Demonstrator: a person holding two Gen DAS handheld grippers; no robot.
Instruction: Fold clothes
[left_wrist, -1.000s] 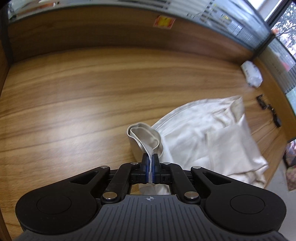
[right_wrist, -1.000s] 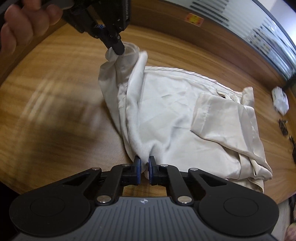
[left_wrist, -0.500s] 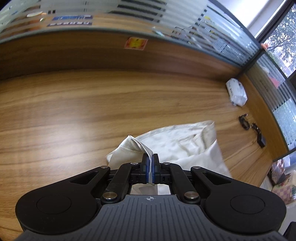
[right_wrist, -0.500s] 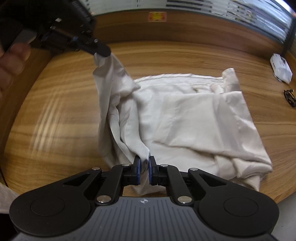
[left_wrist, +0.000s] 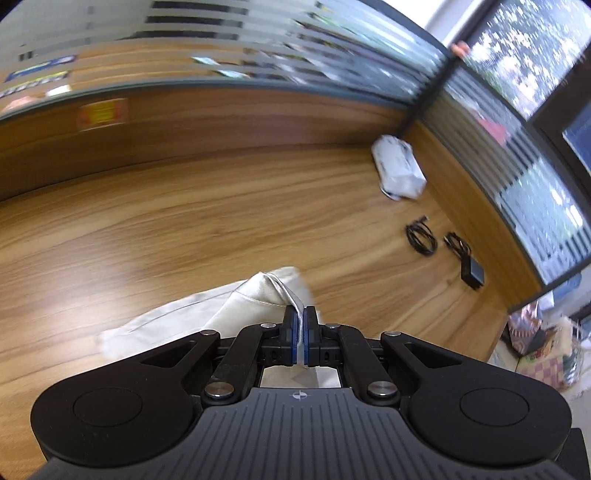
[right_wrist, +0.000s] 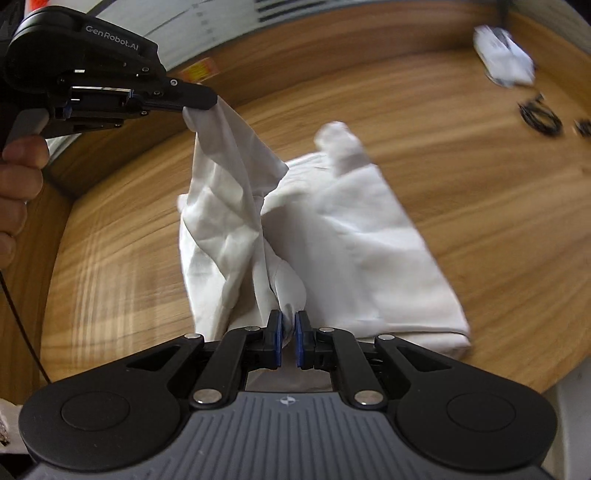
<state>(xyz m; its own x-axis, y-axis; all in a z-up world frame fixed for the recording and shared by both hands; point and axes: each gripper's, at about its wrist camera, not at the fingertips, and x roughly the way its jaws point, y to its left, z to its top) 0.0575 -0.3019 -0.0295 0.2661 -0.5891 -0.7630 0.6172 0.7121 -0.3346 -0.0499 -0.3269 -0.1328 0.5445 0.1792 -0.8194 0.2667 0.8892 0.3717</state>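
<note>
A cream-white garment (right_wrist: 343, 229) lies partly on the wooden table (right_wrist: 480, 206). My left gripper (left_wrist: 300, 325) is shut on one corner of the garment (left_wrist: 255, 295) and holds it up in the air; it also shows in the right wrist view (right_wrist: 201, 105) at upper left, with cloth hanging from its tip. My right gripper (right_wrist: 289, 339) is shut on another bunched edge of the garment, lifted near the table's front. The cloth stretches between the two grippers; the rest trails on the table to the right.
A white packet (left_wrist: 397, 168) lies near the far right corner by the wall. Black coiled cables (left_wrist: 421, 238) and a small black adapter (left_wrist: 472, 275) lie along the right edge. A wooden wall panel with frosted glass above borders the table. A hand (right_wrist: 14, 184) holds the left gripper.
Both grippers have risen and swung toward the right, lifting the held edge of the garment off the table. More cloth hangs in the air, and both views are motion blurred.
</note>
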